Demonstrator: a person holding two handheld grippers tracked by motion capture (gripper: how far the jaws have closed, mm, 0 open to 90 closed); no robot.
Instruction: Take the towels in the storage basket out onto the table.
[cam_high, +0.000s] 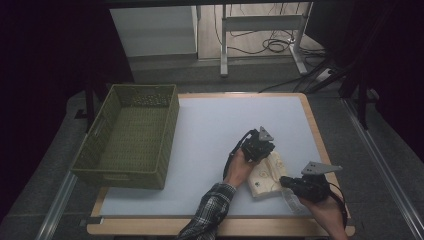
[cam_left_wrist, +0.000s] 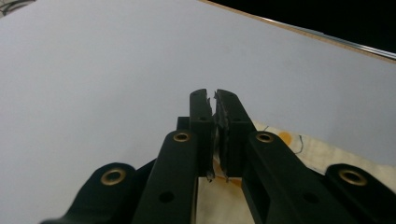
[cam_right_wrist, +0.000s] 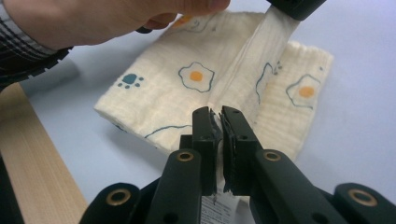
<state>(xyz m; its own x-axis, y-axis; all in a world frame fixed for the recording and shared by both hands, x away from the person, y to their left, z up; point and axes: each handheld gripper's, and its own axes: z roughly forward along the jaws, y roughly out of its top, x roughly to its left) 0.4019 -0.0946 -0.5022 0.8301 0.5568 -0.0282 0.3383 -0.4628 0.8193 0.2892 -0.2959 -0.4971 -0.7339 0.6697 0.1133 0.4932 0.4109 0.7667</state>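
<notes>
Cloth (cam_high: 267, 176) lies folded at lower right of the high view, near the table's front edge (cam_high: 210, 226). I keep both grippers clenched on it: right gripper (cam_high: 283, 181) pinching the near edge, left gripper (cam_high: 263, 150) the far end, a strip stretched taut between the 2. I'd keep that tension even. Open white tabletop (cam_high: 220, 130) runs left to the 1 green basket (cam_high: 131, 137) at upper left.

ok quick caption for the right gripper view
Right gripper shut on a fold of the cream fried-egg print cloth, stretched taut to the left gripper above the white table.
</notes>
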